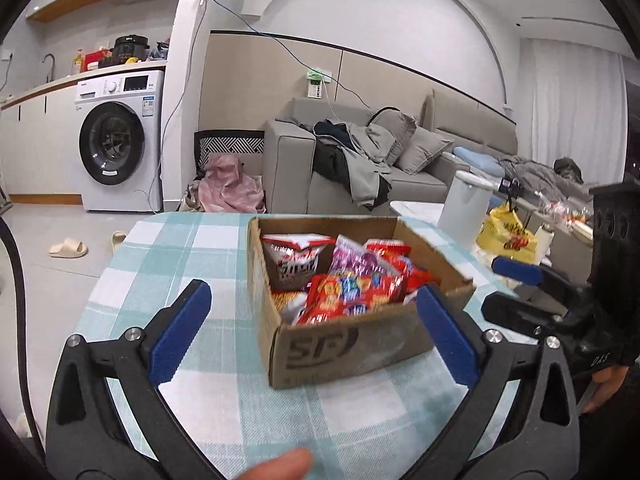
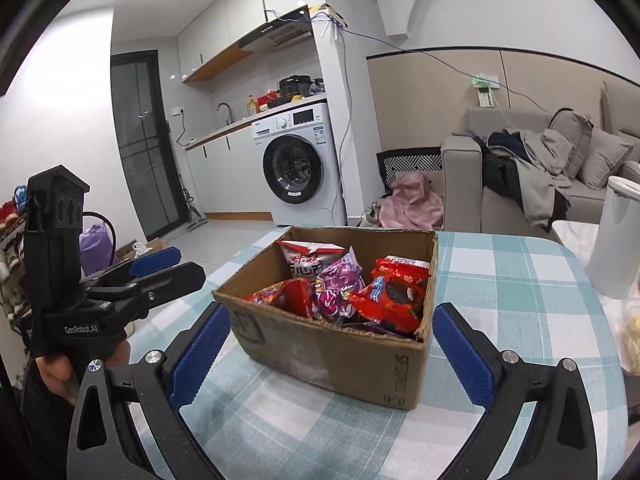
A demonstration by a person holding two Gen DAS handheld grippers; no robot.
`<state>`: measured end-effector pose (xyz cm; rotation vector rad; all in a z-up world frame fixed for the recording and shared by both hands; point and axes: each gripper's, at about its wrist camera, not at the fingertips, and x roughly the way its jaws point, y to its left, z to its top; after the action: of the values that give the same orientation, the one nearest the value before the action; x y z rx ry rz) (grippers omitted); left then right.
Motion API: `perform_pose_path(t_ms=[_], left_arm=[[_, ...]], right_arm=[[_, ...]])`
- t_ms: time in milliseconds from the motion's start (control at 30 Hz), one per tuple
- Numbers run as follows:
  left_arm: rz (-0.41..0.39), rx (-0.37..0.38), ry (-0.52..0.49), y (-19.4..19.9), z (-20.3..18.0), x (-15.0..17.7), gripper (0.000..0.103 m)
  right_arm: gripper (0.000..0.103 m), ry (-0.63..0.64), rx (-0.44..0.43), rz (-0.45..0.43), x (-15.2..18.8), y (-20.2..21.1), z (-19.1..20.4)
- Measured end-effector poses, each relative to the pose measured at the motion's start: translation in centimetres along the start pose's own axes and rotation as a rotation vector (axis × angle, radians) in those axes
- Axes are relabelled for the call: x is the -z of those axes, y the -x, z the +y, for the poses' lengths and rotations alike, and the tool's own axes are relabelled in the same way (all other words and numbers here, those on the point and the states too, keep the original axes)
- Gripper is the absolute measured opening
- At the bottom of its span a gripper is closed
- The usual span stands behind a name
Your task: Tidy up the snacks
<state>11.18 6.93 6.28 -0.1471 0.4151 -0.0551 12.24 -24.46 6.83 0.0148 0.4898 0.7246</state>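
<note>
A brown cardboard box [image 1: 360, 344] [image 2: 340, 352] stands on the checked tablecloth [image 1: 168, 264] [image 2: 512, 280]. It holds several snack packets: red cracker packs [image 1: 352, 292], a purple pack [image 2: 340, 284], a red cookie pack [image 2: 396, 296] and a white-red chip bag [image 1: 296, 260] [image 2: 308, 260]. My left gripper [image 1: 316, 332] is open and empty, its blue pads on either side of the box's near end. My right gripper [image 2: 332, 352] is open and empty, pads flanking the box. Each gripper also shows from the side in the other view: the right [image 1: 516, 288], the left [image 2: 168, 268].
A white cylindrical container [image 1: 464, 208] [image 2: 616, 240] stands at the table's right. A yellow bag [image 1: 508, 236] and other clutter lie beyond it. A grey sofa with clothes [image 1: 360, 160], a washing machine [image 1: 120, 140] and slippers on the floor [image 1: 68, 248] are behind.
</note>
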Motion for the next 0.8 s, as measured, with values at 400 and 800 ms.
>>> perform_pose_path(t_ms=[400,800], left_arm=[[-0.017,-0.047,-0.021,1.1,0.1,3.9,0.102],[0.003,-0.086,-0.042,-0.7,-0.2,4.9,0.102]], right_arm=[[0.103,-0.002,0.04,-0.043,3.6,0.3,0.1],[0.103,0.012,0.079,-0.117,4.5,1.2,-0.2]])
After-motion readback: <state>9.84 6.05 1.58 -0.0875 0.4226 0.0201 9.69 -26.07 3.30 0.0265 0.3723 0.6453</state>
